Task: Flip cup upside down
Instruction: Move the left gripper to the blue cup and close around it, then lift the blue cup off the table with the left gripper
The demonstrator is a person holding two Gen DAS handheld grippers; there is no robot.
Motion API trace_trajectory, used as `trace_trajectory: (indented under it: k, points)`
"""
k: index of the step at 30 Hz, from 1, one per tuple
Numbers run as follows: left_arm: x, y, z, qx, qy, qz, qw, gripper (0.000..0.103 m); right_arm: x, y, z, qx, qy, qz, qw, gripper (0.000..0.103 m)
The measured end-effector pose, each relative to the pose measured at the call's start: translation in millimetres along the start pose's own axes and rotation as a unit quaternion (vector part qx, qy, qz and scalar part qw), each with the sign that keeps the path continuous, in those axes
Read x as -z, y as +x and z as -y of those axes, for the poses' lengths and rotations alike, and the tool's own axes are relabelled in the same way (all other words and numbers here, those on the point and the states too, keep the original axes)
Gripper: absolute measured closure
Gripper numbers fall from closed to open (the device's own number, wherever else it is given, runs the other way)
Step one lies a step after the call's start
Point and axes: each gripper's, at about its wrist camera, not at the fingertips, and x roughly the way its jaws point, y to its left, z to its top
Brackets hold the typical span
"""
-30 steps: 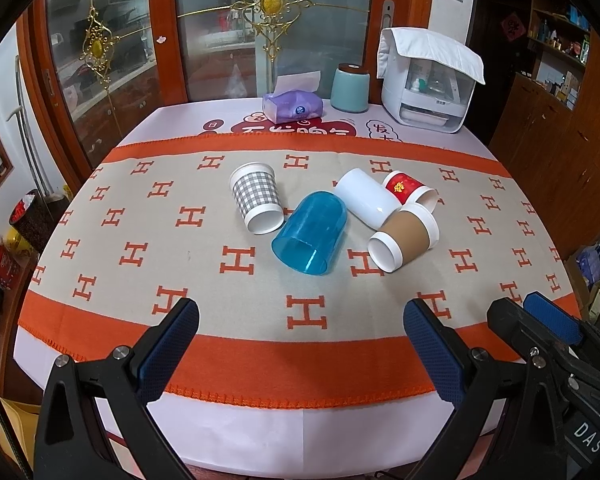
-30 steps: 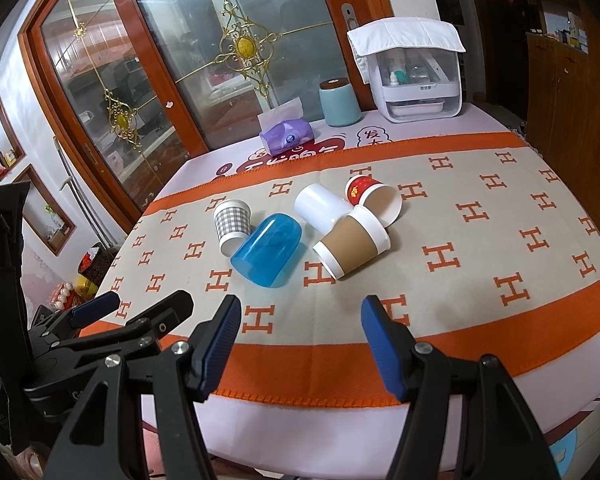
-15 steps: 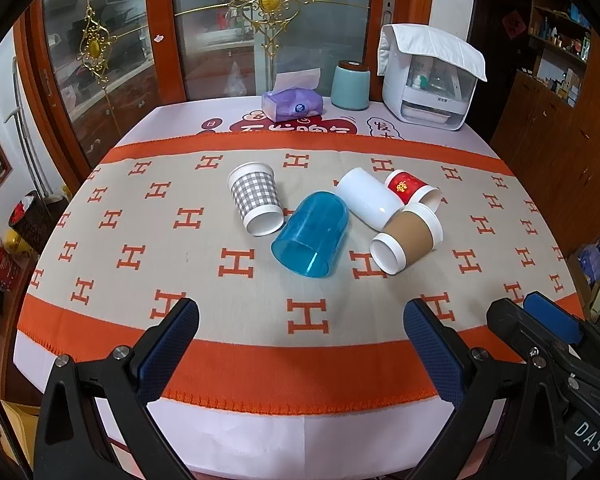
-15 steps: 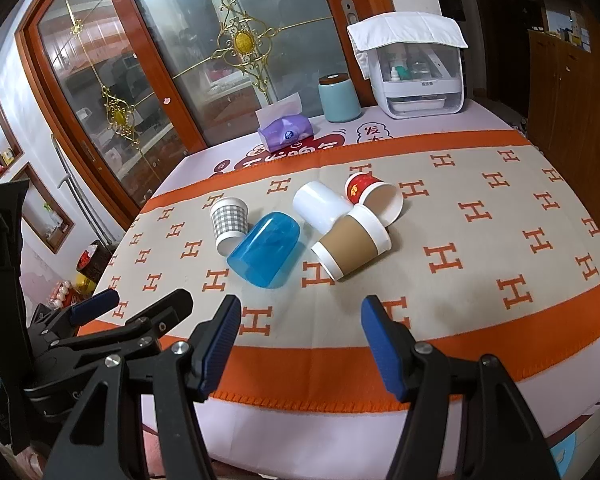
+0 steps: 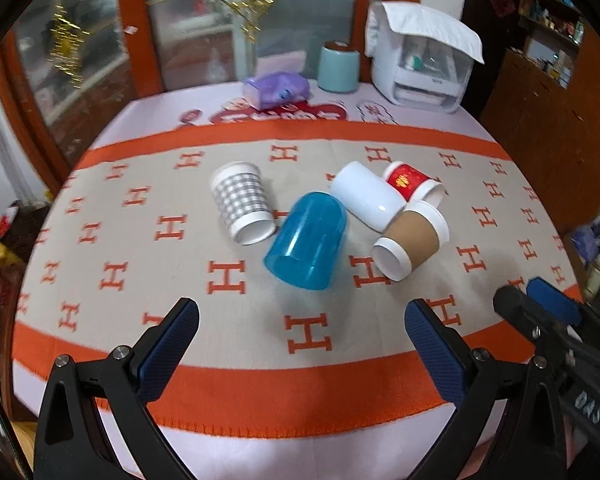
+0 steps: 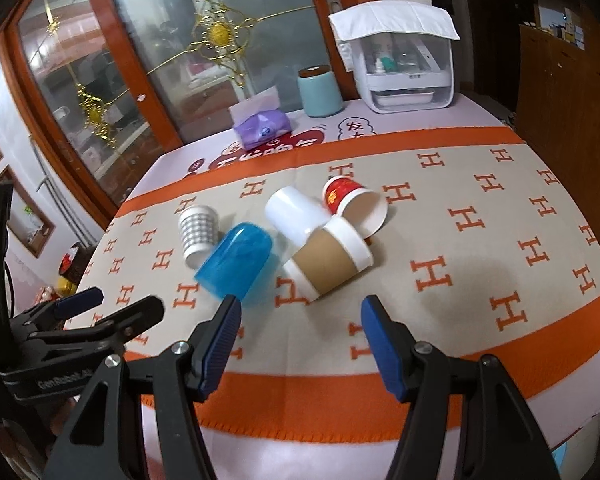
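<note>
Right wrist | blue cup (image 6: 236, 266) translucent, on its side | both jaws spread, empty

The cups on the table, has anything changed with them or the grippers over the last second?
Both grippers have moved in toward the cups, which now look larger in both wrist views. The right gripper is nearest the brown sleeve cup; the left gripper faces the blue cup. Both are open and empty as before. All five cups, including the checked cup, lie on their sides where they were.
</note>
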Motion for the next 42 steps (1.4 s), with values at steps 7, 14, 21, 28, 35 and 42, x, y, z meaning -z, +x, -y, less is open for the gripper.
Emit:
trace_trajectory:
  k: [7,14,21,28,35,42]
  points:
    - [-38.2,19.8,-16.7,0.036,0.013,-0.018,0.9991,0.001,-38.8,15.0,12.4,-0.006,0.024,0.004,1.0,0.04]
    - [-72.9,59.7,-19.6,0.085,0.016,-0.067,0.994,0.002,-61.3,55.8,17.4,-0.032,0.052,-0.045,0.997,0.04]
    - [-82.3,122.8,-16.7,0.1,0.017,-0.149,0.9836,0.021,-56.6,88.4,22.5,-0.054,0.078,-0.099,0.991,0.04]
    - [-79.6,155.7,-7.0,0.074,0.037,-0.181,0.98,0.021,-48.8,101.2,29.4,-0.059,0.092,-0.118,0.987,0.04]
    - [-77.2,177.6,0.7,0.055,0.048,-0.2,0.9771,0.021,-41.0,111.1,36.1,-0.061,0.101,-0.133,0.984,0.04]
    - [-72.9,200.4,14.2,0.033,0.068,-0.211,0.9746,0.021,-32.5,114.6,40.6,-0.06,0.107,-0.144,0.982,0.04]
